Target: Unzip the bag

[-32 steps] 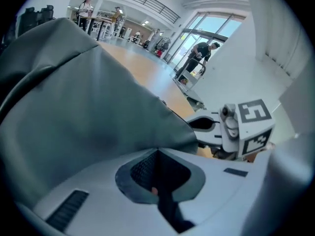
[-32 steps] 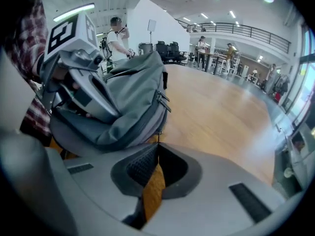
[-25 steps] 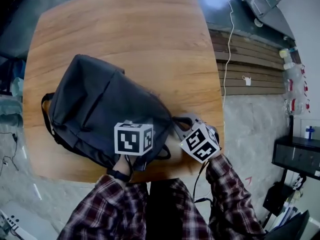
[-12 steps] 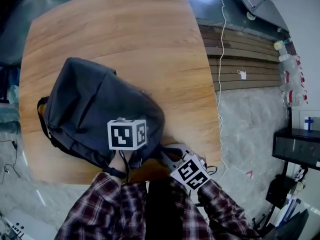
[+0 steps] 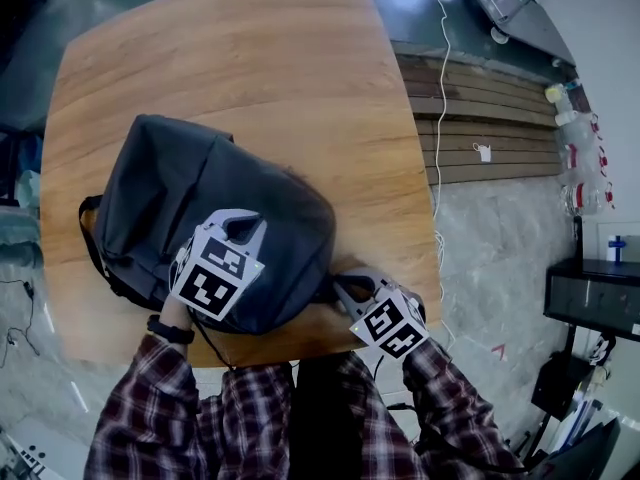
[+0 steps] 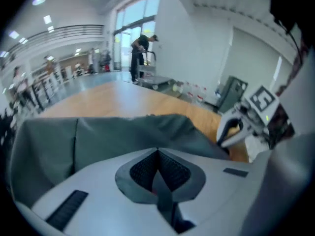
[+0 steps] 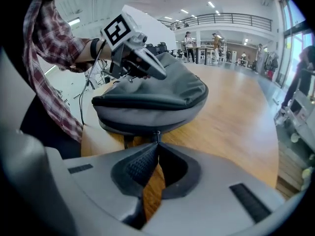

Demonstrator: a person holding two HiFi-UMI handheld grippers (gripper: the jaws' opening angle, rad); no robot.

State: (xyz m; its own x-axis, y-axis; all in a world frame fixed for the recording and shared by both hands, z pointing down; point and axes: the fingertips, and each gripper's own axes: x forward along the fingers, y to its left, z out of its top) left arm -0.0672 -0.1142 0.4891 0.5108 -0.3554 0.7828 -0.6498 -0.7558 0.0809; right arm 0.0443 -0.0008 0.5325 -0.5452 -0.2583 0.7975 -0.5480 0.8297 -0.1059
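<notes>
A dark grey backpack [image 5: 200,193] lies flat on the wooden table [image 5: 250,58], near its front edge. My left gripper [image 5: 247,226] hovers over the bag's top panel, tilted, jaws shut with nothing seen between them. In the left gripper view its jaws [image 6: 157,154] meet above the grey fabric [image 6: 98,136]. My right gripper [image 5: 345,288] sits at the bag's near right corner. In the right gripper view it [image 7: 157,146] is shut on the small zipper pull [image 7: 157,134] at the bag's [image 7: 152,102] rim. The zip along that edge looks closed.
The table's front edge runs just under both grippers, with the person's plaid sleeves [image 5: 250,428] below it. A slatted wooden platform [image 5: 490,118] and a white cable [image 5: 440,68] lie right of the table. A black cabinet [image 5: 590,308] stands farther right.
My left gripper has left the bag's near edge, moved left and tipped onto the bag's top panel. The right gripper has stayed at the bag's corner, shifting only slightly.
</notes>
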